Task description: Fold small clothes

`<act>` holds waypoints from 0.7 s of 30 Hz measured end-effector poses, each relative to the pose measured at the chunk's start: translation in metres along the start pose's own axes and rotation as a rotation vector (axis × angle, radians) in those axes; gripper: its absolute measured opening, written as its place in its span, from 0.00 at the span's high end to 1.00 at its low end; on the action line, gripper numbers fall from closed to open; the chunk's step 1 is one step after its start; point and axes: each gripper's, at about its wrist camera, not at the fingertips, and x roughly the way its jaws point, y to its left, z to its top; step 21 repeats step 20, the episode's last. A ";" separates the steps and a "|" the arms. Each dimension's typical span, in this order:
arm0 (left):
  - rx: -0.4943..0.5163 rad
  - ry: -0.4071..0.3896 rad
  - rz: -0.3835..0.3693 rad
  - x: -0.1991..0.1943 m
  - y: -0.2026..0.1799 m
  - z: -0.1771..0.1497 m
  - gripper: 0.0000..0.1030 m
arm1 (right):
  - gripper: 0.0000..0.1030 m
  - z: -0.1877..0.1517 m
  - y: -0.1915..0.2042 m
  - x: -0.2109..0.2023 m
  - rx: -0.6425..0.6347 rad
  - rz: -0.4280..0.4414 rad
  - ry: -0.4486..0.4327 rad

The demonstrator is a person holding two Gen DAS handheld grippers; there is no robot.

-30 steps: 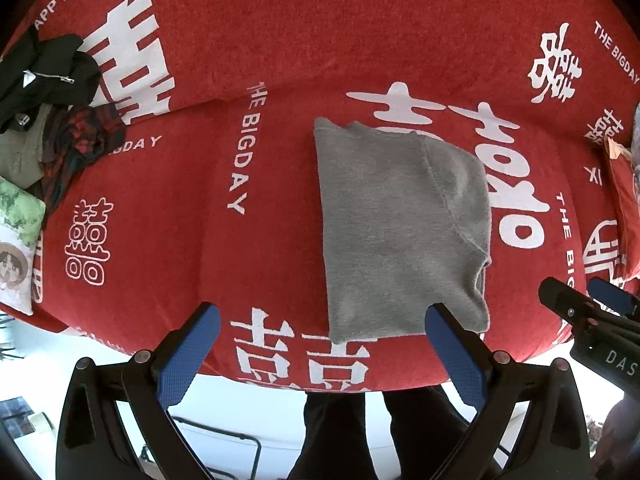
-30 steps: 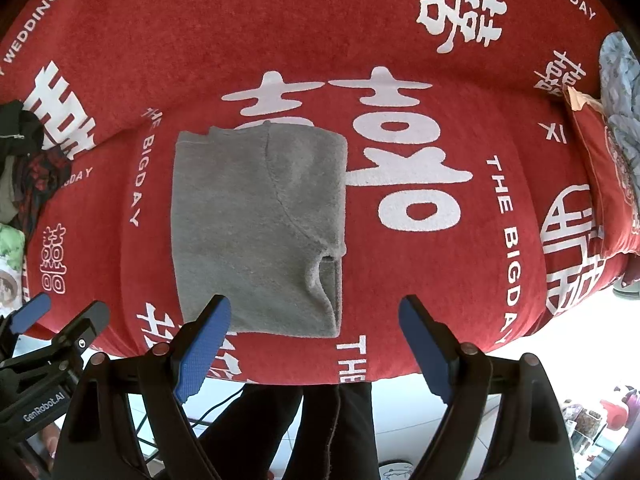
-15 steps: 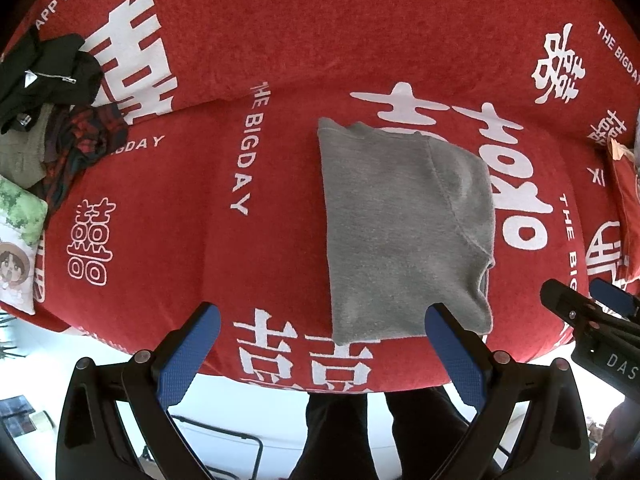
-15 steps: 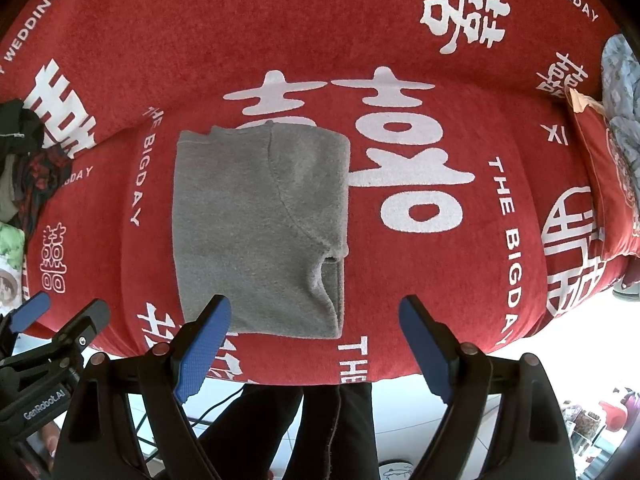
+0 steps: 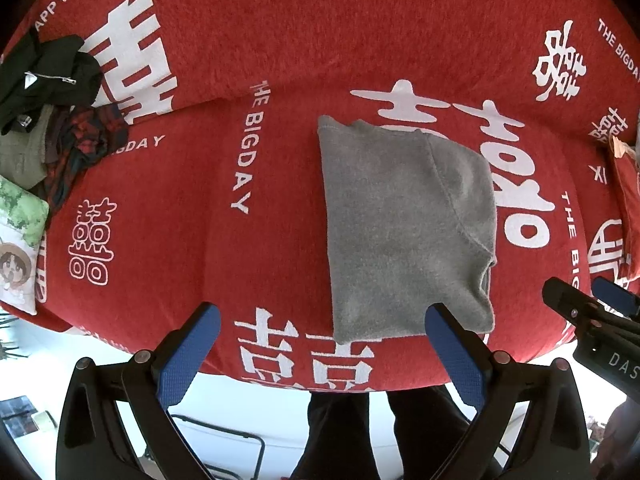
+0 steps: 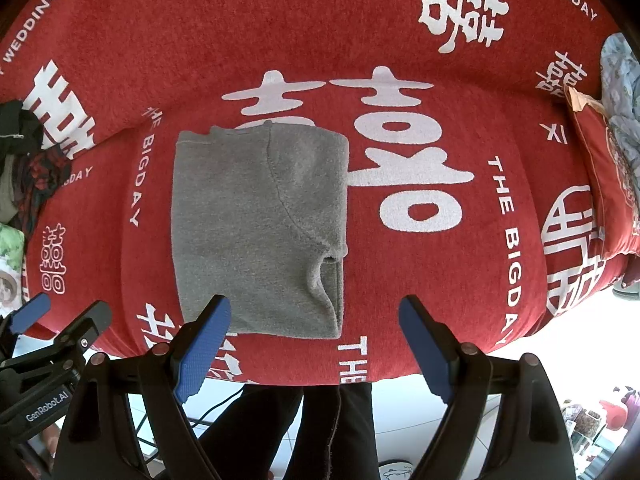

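Observation:
A grey garment [image 5: 404, 232] lies folded into a flat rectangle on the red sofa cover [image 5: 168, 208]; it also shows in the right wrist view [image 6: 256, 232]. My left gripper [image 5: 320, 344] is open and empty, held above the sofa's front edge just near of the garment. My right gripper [image 6: 316, 336] is open and empty, also near the garment's front edge. Each gripper shows at the edge of the other's view: the right gripper [image 5: 592, 312] and the left gripper [image 6: 56, 320].
A pile of dark and plaid clothes [image 5: 56, 108] lies at the sofa's left end, with a printed cushion [image 5: 20, 240] below it. A red cushion [image 6: 608, 176] and pale fabric [image 6: 620, 80] sit at the right end. The person's legs [image 6: 320, 432] stand below the sofa edge.
Both grippers have drifted very slightly; the garment lies as it did. Nothing was taken hold of or let go.

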 end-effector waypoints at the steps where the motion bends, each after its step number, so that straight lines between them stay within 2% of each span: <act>1: 0.002 -0.001 0.001 0.000 0.000 0.001 0.01 | 0.15 0.000 0.000 0.000 0.000 0.000 0.000; 21: 0.011 -0.017 -0.003 -0.001 -0.001 0.002 0.01 | 0.15 -0.001 -0.001 0.003 0.003 -0.001 0.005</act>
